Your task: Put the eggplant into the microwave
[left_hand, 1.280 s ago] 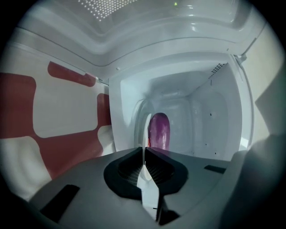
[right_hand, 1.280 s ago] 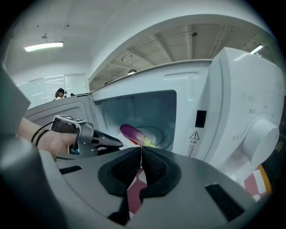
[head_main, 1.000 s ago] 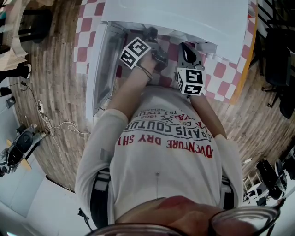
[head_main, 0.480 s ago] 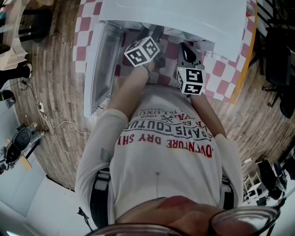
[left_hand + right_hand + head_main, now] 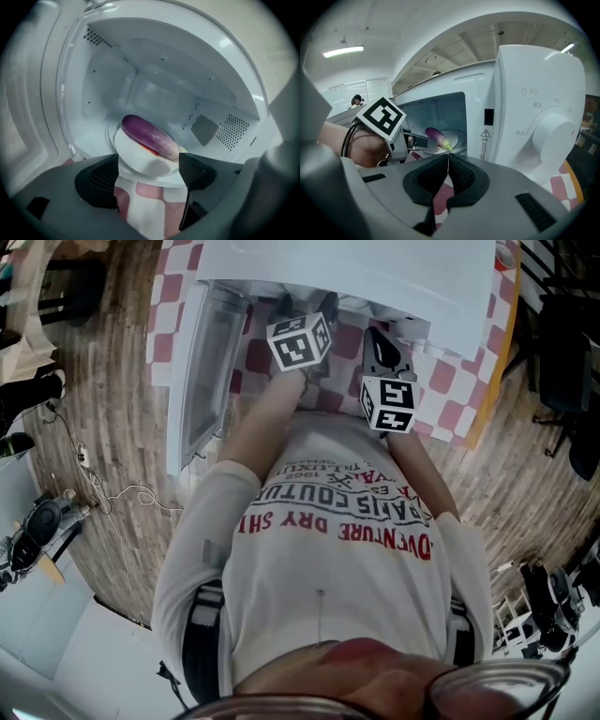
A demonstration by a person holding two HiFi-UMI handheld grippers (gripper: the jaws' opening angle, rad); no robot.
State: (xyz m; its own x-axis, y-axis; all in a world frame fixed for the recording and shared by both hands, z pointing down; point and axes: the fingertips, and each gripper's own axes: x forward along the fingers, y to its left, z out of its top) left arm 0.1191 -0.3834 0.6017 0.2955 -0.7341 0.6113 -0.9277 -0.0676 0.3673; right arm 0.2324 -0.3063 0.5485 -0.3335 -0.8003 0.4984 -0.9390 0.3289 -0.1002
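A purple eggplant (image 5: 147, 136) with a green tip lies on a white plate (image 5: 136, 161) inside the open white microwave (image 5: 154, 89). My left gripper (image 5: 149, 180) sits at the cavity's mouth, just short of the plate. Its jaws are opening and stand wide apart, with nothing pressed between the pads. The right gripper view shows the eggplant (image 5: 437, 137) beyond the left gripper (image 5: 417, 140). My right gripper (image 5: 447, 161) hangs shut and empty in front of the microwave. From the head view only the two marker cubes show, the left gripper's (image 5: 300, 341) and the right gripper's (image 5: 388, 401).
The microwave door (image 5: 208, 362) stands swung open to the left. Its control panel with a large dial (image 5: 551, 136) is at the right of the cavity. The oven stands on a red-and-white checked cloth (image 5: 441, 390). Cables (image 5: 103, 493) lie on the wooden floor.
The left gripper's marker cube has rolled and shifted a little to the right at the microwave's mouth. The right gripper has kept still.
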